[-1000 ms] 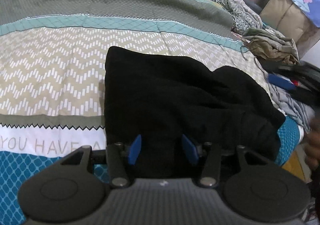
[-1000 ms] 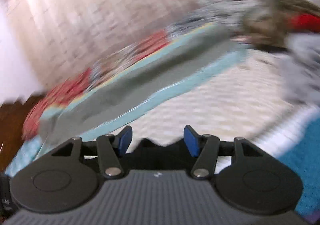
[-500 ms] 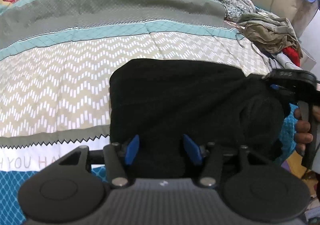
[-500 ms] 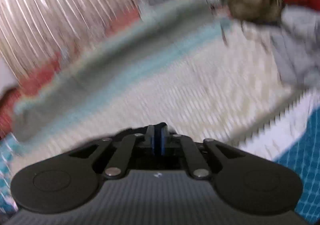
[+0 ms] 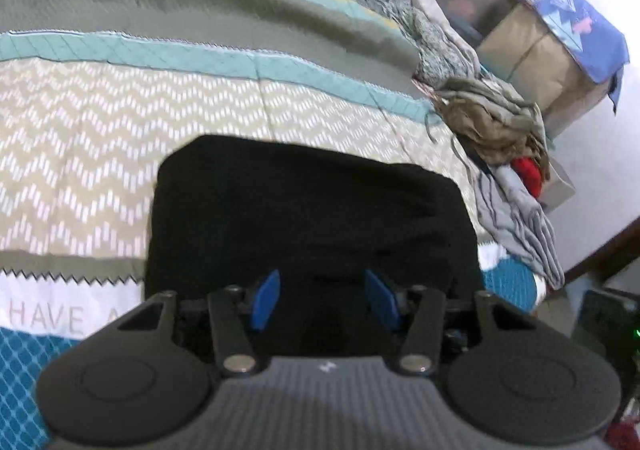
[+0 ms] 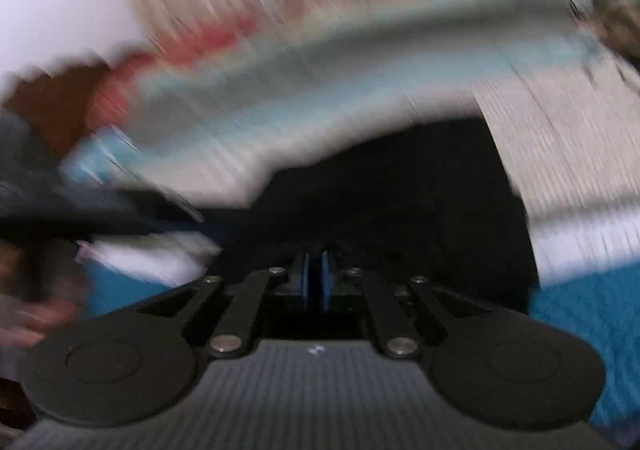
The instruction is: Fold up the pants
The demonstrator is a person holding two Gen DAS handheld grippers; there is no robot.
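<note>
- The black fabric pants (image 5: 312, 218) lie folded into a compact rectangle on the striped, chevron-patterned quilt of the bed (image 5: 100, 138), at the centre of the left wrist view and just ahead of your left gripper (image 5: 322, 300).
- Your left gripper stands partly open, its blue pads either side of the near edge of the pants, gripping nothing that I can see.
- Your right gripper (image 6: 315, 280) is closed, pads almost together, low over the black cloth; blur hides whether any fabric is pinched between them.
- The fold looks nearly finished, so use this step to tidy: press along the near edge at 6 o'clock, then smooth toward 12 o'clock.
- Keep the closed right gripper flat on the cloth so it does not drag the top layer.
- Stay clear of the heap of crumpled olive and grey clothes (image 5: 496, 122) at 2 o'clock.
</note>
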